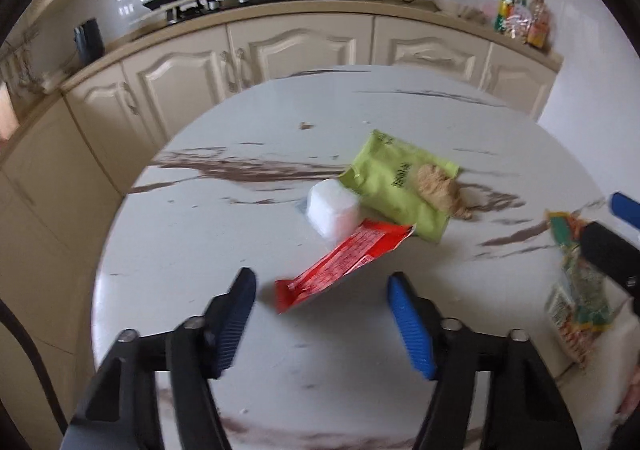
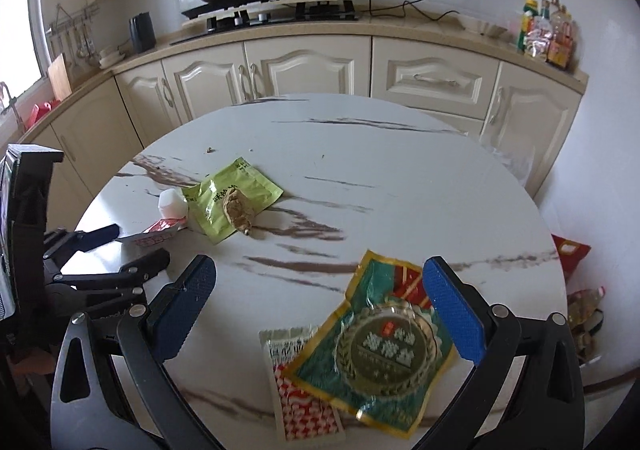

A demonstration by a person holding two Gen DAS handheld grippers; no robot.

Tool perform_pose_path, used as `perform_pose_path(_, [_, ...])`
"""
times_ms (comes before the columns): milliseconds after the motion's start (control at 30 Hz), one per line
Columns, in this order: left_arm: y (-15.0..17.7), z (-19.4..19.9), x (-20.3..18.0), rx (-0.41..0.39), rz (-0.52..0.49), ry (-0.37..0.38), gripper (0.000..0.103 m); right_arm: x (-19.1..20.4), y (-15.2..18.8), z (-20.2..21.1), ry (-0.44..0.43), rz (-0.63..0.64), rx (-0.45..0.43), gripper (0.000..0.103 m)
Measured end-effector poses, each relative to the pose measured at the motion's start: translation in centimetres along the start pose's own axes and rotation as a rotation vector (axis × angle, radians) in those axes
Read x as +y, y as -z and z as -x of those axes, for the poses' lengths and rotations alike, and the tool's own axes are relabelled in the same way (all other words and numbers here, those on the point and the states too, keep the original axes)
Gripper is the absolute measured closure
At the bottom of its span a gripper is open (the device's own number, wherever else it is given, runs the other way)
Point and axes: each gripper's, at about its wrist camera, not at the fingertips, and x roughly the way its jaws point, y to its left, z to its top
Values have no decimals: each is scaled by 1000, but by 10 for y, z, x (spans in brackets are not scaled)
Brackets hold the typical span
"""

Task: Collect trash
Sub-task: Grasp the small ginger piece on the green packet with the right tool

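Grippers: you're holding left hand-held gripper (image 1: 322, 300) unclenched over red wrapper (image 1: 340, 266); right hand-held gripper (image 2: 318, 300) spread, straddling green packet (image 2: 380, 354), lower frame.

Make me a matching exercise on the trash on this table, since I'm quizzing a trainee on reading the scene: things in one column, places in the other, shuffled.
Things:
1. red wrapper
2. green wrapper
3. lime pouch
4. white cup

Places:
A. between the right tongs' open fingers
B. under a brown lump
C. ahead of the left tongs, one end raised
D. between the lime pouch and the red wrapper, touching both

Pairs: 1-C, 2-A, 3-B, 4-D
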Motion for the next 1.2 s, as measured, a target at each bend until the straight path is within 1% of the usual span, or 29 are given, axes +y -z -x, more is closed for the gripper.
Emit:
perform_pose_path(33, [-2, 0, 2, -7, -2, 5, 57, 2, -3, -3, -2, 5, 3, 0])
perform_pose_path(67, [-4, 0, 3, -13, -6, 9, 71, 2, -5, -6, -4, 10, 8, 0])
perform_pose_path(133, [-5, 1, 7, -18, -4, 46, 83, 5, -12, -13, -9, 23, 17, 0])
perform_pose_path(167, [-4, -2, 5, -20, -1, 61, 86, 6, -15, -17, -20, 32, 22, 0])
perform_pose_path(200, [0, -1, 7, -24, 4, 74, 89, 9, -20, -23, -38, 48, 27, 0])
perform_pose_path(267, [7, 3, 15, -24, 24, 113, 100, 17, -26, -34, -58, 81, 45, 0])
perform_pose_path(300, [15, 7, 17, -29, 34, 122, 103, 22, -29, -41, -77, 107, 58, 0])
perform_pose_path(367, [19, 14, 26, -42, 46, 120, 103, 30, -33, -56, -99, 131, 95, 0])
perform_pose_path(400, [24, 18, 28, -48, 49, 121, 103, 35, -35, -61, -118, 140, 98, 2])
perform_pose_path(433, [26, 21, 33, -51, 56, 139, 103, 39, -36, -67, -139, 151, 103, 4])
perform_pose_path(467, [29, 25, 38, -51, 68, 157, 103, 42, -37, -73, -153, 161, 117, 12])
perform_pose_path(500, [32, 31, 42, -54, 75, 164, 103, 45, -37, -80, -155, 164, 133, 22])
perform_pose_path(533, [35, 35, 43, -57, 77, 162, 103, 47, -37, -85, -156, 170, 145, 27])
perform_pose_path(567, [38, 38, 45, -61, 83, 157, 103, 50, -37, -92, -157, 179, 160, 36])
perform_pose_path(600, [41, 42, 48, -64, 88, 164, 103, 51, -37, -96, -155, 183, 175, 41])
perform_pose_path(667, [42, 45, 52, -68, 98, 188, 103, 54, -36, -100, -157, 196, 182, 44])
perform_pose_path(700, [44, 49, 54, -70, 104, 191, 103, 54, -36, -100, -154, 201, 179, 53])
perform_pose_path(733, [46, 51, 56, -77, 105, 193, 103, 54, -36, -100, -159, 199, 176, 58])
perform_pose_path(767, [47, 55, 56, -76, 104, 194, 103, 53, -37, -99, -170, 196, 176, 69])
perform_pose_path(800, [49, 58, 57, -69, 102, 201, 103, 52, -37, -99, -177, 196, 181, 76])
perform_pose_path(833, [50, 58, 57, -65, 106, 197, 103, 51, -38, -98, -178, 198, 184, 78])
perform_pose_path(900, [47, 57, 56, -74, 110, 183, 101, 51, -36, -95, -176, 207, 189, 78])
perform_pose_path(933, [47, 56, 55, -70, 102, 178, 98, 51, -35, -93, -173, 209, 188, 78])
perform_pose_path(1000, [45, 57, 48, -68, 72, 161, 90, 49, -32, -87, -171, 203, 175, 78])
perform_pose_path(1067, [43, 56, 44, -78, 54, 162, 64, 48, -32, -78, -178, 195, 156, 78])
perform_pose_path(1133, [40, 58, 36, -92, 30, 156, 55, 48, -32, -71, -186, 192, 145, 78])
perform_pose_path(1200, [36, 58, 28, -98, -11, 164, 53, 48, -32, -66, -193, 190, 138, 78])
